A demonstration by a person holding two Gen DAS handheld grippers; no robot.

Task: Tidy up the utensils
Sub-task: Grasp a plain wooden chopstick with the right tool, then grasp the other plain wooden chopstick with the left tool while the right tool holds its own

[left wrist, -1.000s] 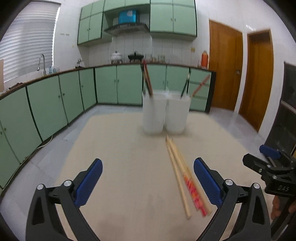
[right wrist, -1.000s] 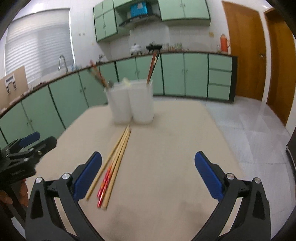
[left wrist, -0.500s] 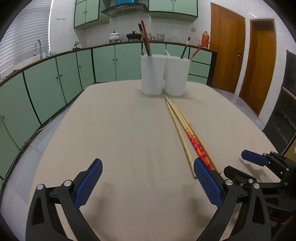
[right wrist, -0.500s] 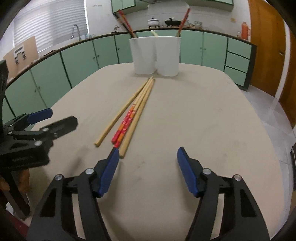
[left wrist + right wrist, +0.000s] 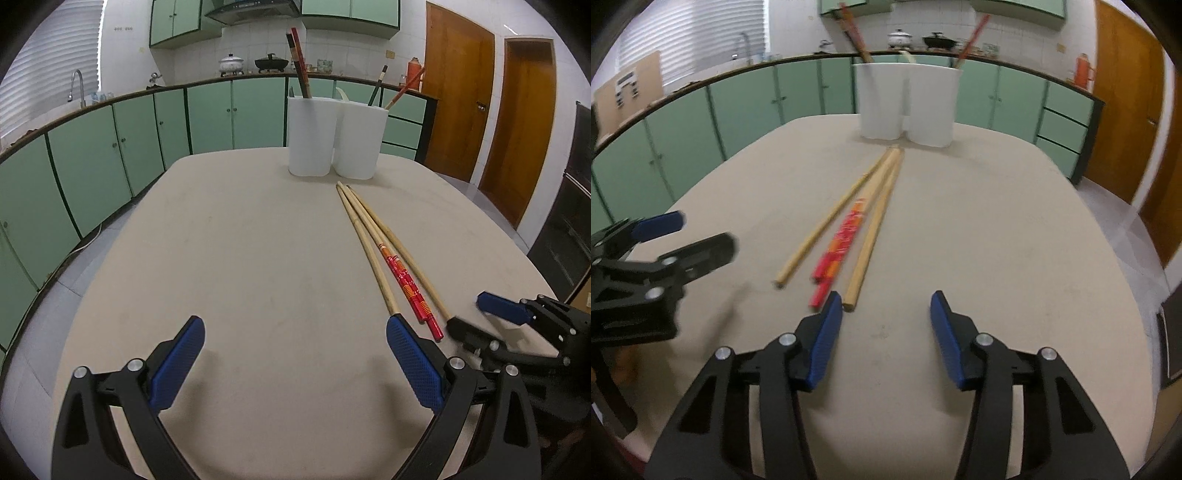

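Several chopsticks lie together on the beige table: plain wooden ones (image 5: 369, 251) (image 5: 875, 225) and a red patterned pair (image 5: 410, 288) (image 5: 842, 240). Two white holders (image 5: 336, 138) (image 5: 905, 105) with chopsticks in them stand at the far end. My left gripper (image 5: 295, 365) is open and empty, low over the table, its right finger beside the near chopstick ends. My right gripper (image 5: 884, 332) is open and empty, its left finger next to the near ends of the chopsticks. Each gripper shows in the other's view: the right one (image 5: 524, 332), the left one (image 5: 657, 254).
The table (image 5: 240, 258) has rounded edges. Green kitchen cabinets (image 5: 110, 147) run along the left and back. Wooden doors (image 5: 491, 118) are at the right. A dark cabinet (image 5: 569, 229) stands at the far right.
Both grippers have come down and forward toward the near ends of the chopsticks. The right gripper's fingers have narrowed from wide open.
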